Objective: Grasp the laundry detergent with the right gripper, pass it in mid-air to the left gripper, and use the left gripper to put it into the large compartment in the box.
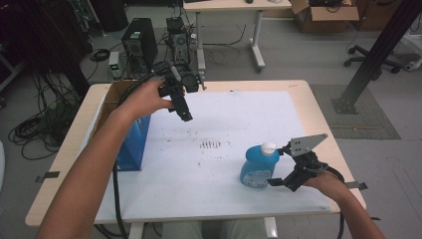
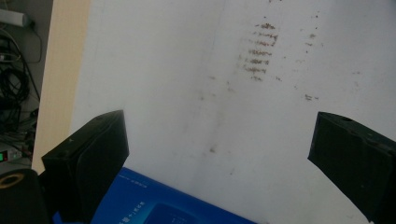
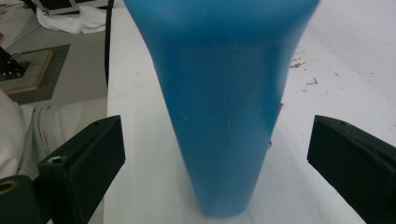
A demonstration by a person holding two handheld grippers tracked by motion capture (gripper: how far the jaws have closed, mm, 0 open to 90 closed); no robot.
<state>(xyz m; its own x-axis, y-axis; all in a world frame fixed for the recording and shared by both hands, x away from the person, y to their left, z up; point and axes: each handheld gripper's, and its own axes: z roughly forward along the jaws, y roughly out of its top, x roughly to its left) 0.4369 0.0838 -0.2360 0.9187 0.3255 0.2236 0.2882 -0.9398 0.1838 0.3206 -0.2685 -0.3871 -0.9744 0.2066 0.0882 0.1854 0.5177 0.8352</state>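
Right gripper [image 1: 279, 167] low at table's near right, jaws spread wide either side of blue bottle [image 1: 259, 166], not touching it; bottle stands upright on white mat [image 1: 224, 124]. Left gripper [image 1: 181, 107] raised over mat's far left, jaws wide apart, holding nothing. Blue box [image 1: 133, 144] stands at mat's left edge

1. Looks like a robotics lab or workshop.
2. Shown by a computer tower [image 1: 139, 42] on the floor, tangled cables [image 1: 37, 130], a black metal frame post [image 1: 376, 57], an open cardboard box [image 1: 323, 15].
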